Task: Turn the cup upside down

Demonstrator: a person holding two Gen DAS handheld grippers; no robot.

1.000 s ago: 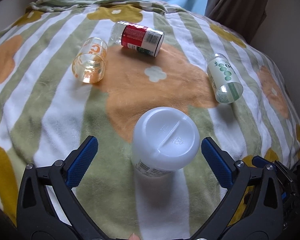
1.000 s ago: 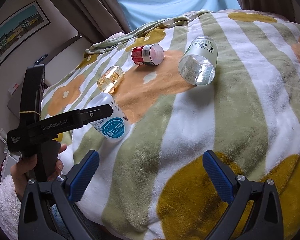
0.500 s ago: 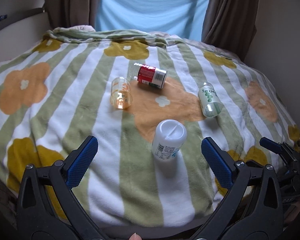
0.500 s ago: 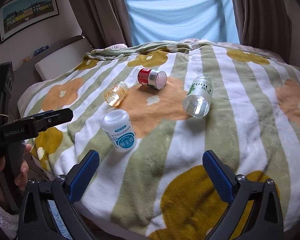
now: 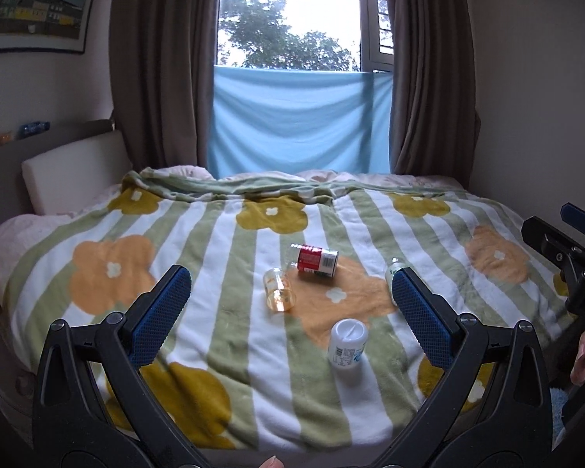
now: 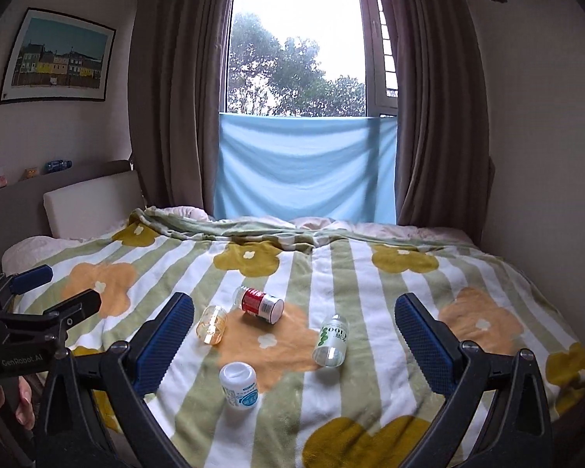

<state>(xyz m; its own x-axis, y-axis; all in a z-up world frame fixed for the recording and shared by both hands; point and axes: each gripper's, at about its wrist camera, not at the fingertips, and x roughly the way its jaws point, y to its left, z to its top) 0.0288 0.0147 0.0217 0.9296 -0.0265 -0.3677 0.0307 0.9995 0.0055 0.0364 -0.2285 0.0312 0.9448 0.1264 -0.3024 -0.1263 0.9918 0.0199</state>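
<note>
Nearest the viewer, the left gripper [image 5: 290,304] and the right gripper [image 6: 294,335] each hang over the near edge of the bed, blue-padded fingers spread wide apart and holding nothing. In the right wrist view the left gripper also shows at the far left edge, off the bed's left side.

Below them lies a fleece blanket with green and white stripes and yellow and orange flowers [image 6: 370,382], covering the bed from edge to edge. Broad bare stretches of it lie to the left and right of the objects.

First on the blanket, near its centre, a white plastic cup with a blue-printed label [image 6: 239,387] stands upside down, flat base upward; the left wrist view shows it too [image 5: 348,344], apart from everything else.

Farther right, a clear bottle with green dots [image 6: 330,341] lies on its side. Farther left, a small amber-tinted clear glass [image 6: 212,324] lies on its side. Just beyond it, a red-labelled bottle [image 6: 262,305] also lies on its side.

At the far edge the blanket bunches in folds. Behind it a light blue cloth [image 6: 306,167] hangs across the window between brown curtains [image 6: 175,89]. A framed picture [image 6: 58,58] hangs on the left wall above a white headboard cushion [image 6: 91,204].
</note>
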